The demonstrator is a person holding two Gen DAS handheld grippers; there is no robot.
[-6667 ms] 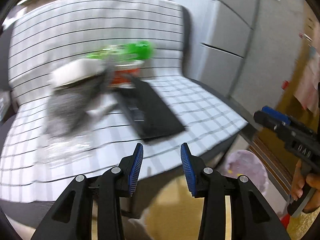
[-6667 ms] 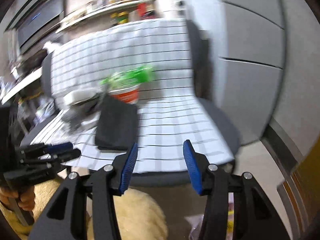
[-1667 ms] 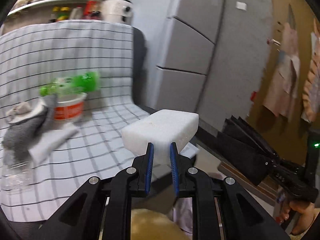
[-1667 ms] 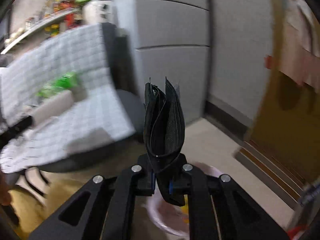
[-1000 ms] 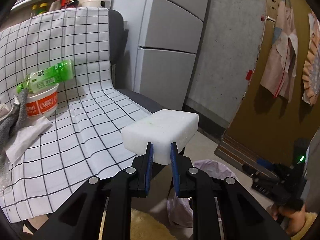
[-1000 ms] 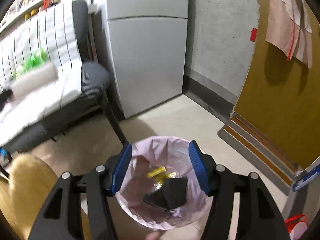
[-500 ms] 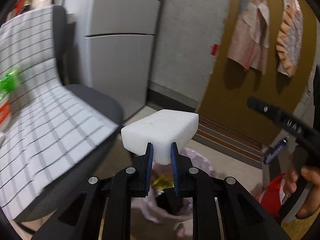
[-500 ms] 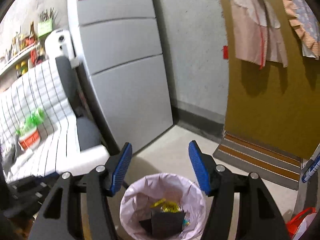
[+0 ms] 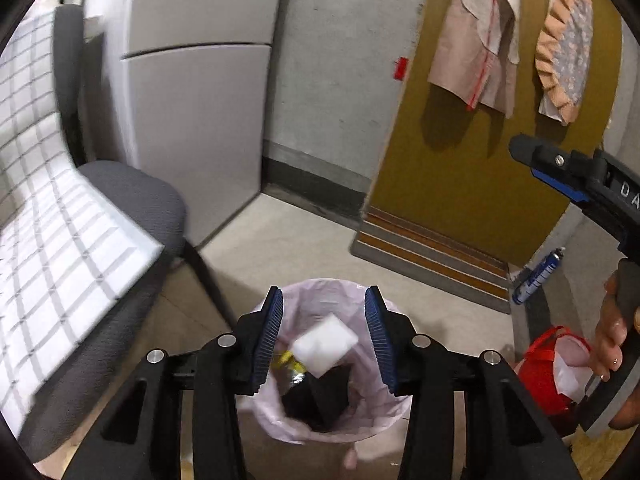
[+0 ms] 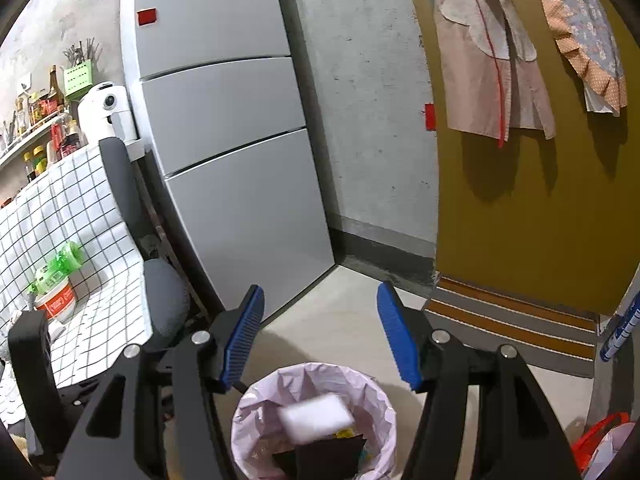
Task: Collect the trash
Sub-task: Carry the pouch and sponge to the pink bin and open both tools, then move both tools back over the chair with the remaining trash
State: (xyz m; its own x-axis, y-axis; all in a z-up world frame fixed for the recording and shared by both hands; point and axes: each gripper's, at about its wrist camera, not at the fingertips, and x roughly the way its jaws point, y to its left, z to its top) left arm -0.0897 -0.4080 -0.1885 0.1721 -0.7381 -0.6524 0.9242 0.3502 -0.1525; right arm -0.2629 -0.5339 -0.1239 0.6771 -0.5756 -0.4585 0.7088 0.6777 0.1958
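A bin with a pink liner (image 9: 380,420) stands on the floor below both grippers; it also shows in the right wrist view (image 10: 256,404). A white foam block (image 9: 324,344) is dropping into it, blurred, over a black folded item (image 9: 328,396) and yellow scraps. The block also shows in the right wrist view (image 10: 314,416). My left gripper (image 9: 324,332) is open and empty right above the bin. My right gripper (image 10: 320,336) is open and empty, higher up. In the left wrist view the right gripper's body (image 9: 580,184) shows at right.
A chair with a checked cloth (image 10: 60,248) stands at left, carrying a green bottle (image 10: 58,266) and a red-and-white cup (image 10: 56,304). A grey fridge (image 10: 232,160) is behind. A red bag (image 9: 548,364) sits on the floor at right, near a blue can (image 9: 536,276) and a yellow door.
My left gripper opened and let go of the white foam block, which now falls into the bin. The right gripper stays open above the bin, where the black item lies.
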